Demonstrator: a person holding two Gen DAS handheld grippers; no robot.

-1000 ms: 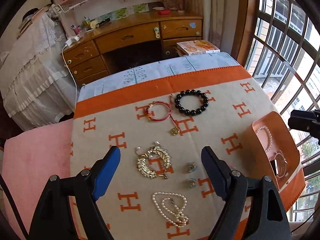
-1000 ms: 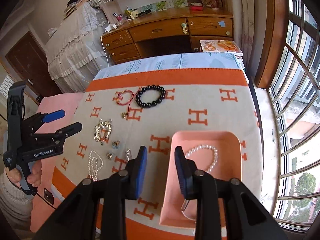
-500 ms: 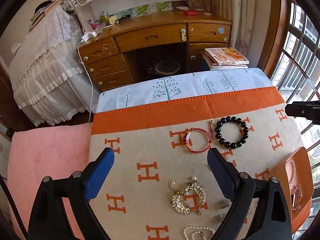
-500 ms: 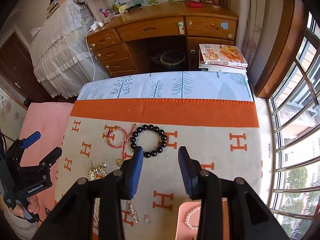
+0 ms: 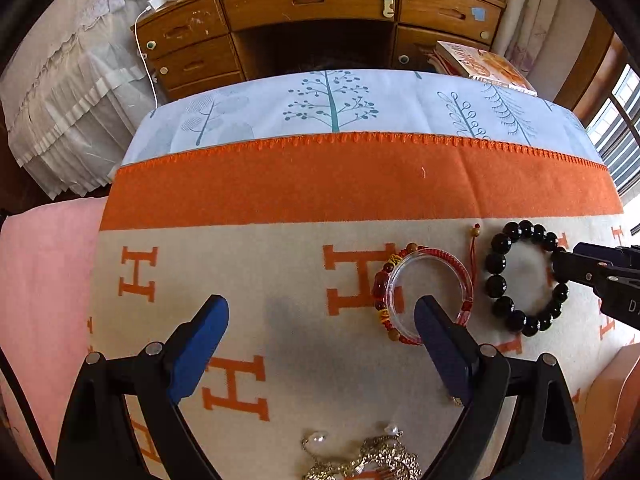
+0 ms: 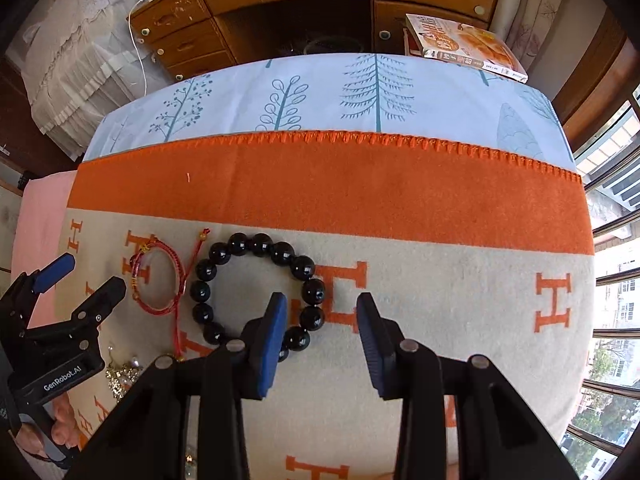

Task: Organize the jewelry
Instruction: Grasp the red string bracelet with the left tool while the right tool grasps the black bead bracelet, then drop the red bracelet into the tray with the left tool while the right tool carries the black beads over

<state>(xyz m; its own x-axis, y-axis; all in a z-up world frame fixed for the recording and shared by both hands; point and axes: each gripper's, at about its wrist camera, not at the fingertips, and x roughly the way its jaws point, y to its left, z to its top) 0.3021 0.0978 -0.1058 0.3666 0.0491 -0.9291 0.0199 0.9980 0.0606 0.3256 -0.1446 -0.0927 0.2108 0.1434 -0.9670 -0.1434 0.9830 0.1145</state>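
Note:
A black bead bracelet (image 6: 256,292) lies on the cream and orange blanket (image 6: 440,280). My right gripper (image 6: 322,334) is open and low over the blanket; its left finger sits inside the bracelet's near right edge. The bracelet also shows in the left wrist view (image 5: 524,276), with the right gripper's fingertips (image 5: 568,266) over its right side. A red cord bracelet with a clear bangle (image 5: 424,288) lies left of it. My left gripper (image 5: 320,332) is open, its right finger just in front of the bangle.
A gold chain piece (image 5: 368,460) lies near the blanket's front edge. An orange tray edge (image 5: 616,392) shows at right. A wooden desk (image 5: 320,4) and a book (image 6: 464,44) stand beyond the bed. Windows are at the right.
Both grippers moved forward and down toward the two bracelets. The right gripper left the tray, opened wider and now straddles the black bracelet's edge. The left gripper closed in on the red bracelet.

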